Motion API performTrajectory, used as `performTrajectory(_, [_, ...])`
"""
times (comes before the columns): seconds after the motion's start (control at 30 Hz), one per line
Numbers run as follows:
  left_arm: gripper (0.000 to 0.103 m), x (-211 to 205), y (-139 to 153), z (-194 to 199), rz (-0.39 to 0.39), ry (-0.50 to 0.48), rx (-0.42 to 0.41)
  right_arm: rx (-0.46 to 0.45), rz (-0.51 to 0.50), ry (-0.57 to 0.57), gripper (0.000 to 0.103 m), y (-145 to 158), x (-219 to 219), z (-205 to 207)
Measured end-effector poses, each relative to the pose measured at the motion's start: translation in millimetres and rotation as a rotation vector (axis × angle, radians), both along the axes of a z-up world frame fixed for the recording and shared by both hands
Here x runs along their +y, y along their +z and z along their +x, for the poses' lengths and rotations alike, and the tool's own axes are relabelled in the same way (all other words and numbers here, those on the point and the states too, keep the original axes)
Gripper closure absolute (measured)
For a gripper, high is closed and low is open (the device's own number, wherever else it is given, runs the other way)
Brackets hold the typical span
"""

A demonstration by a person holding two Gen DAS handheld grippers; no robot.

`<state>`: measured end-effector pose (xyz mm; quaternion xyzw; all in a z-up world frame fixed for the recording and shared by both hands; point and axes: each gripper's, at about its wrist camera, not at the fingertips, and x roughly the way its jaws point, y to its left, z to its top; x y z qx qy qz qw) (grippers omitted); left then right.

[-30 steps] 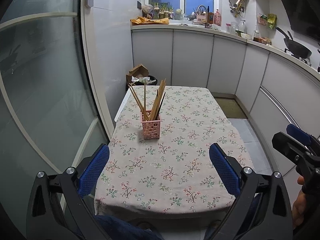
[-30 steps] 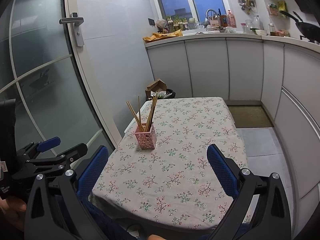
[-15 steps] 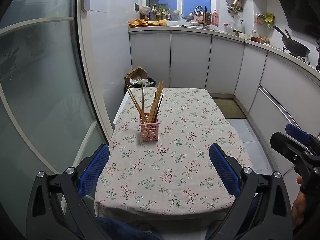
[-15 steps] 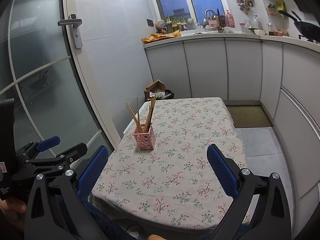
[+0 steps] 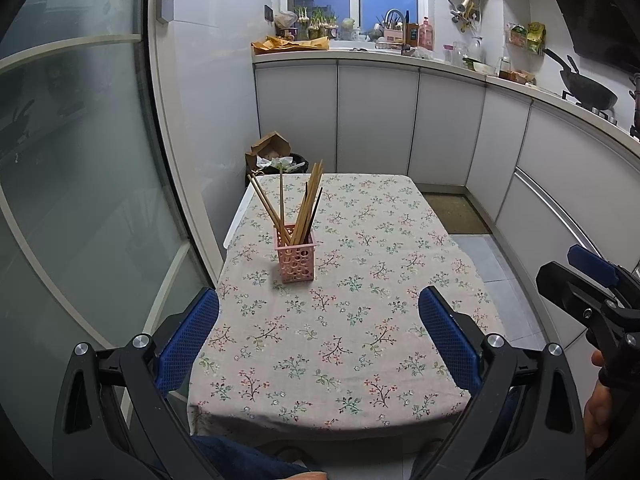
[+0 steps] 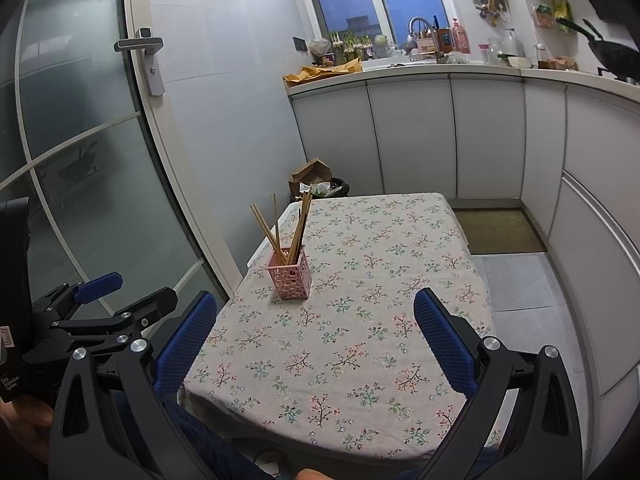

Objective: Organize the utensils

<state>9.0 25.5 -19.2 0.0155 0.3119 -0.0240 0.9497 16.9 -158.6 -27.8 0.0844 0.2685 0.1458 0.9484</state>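
Observation:
A pink perforated holder stands on the floral tablecloth, left of the table's middle, with several wooden chopsticks upright in it. It also shows in the right wrist view, with the chopsticks leaning apart. My left gripper is open and empty, held back over the table's near edge. My right gripper is open and empty, also near the front edge. Each gripper shows in the other's view: the right one, the left one.
A glass door stands close on the left. White cabinets and a cluttered counter run along the back and right. A bin with cardboard sits behind the table. A floor mat lies at the right.
Both grippers have drawn back and risen slightly, so the holder looks a little farther away. Both stay open and empty.

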Motion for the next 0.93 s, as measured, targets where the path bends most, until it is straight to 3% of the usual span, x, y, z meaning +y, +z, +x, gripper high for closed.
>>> performTrajectory(0.93, [0.007,5.3,-0.9,2.9,0.011,-0.009,-0.004,0.006,-0.002,0.002,0.007,-2.9,4.1,1.7])
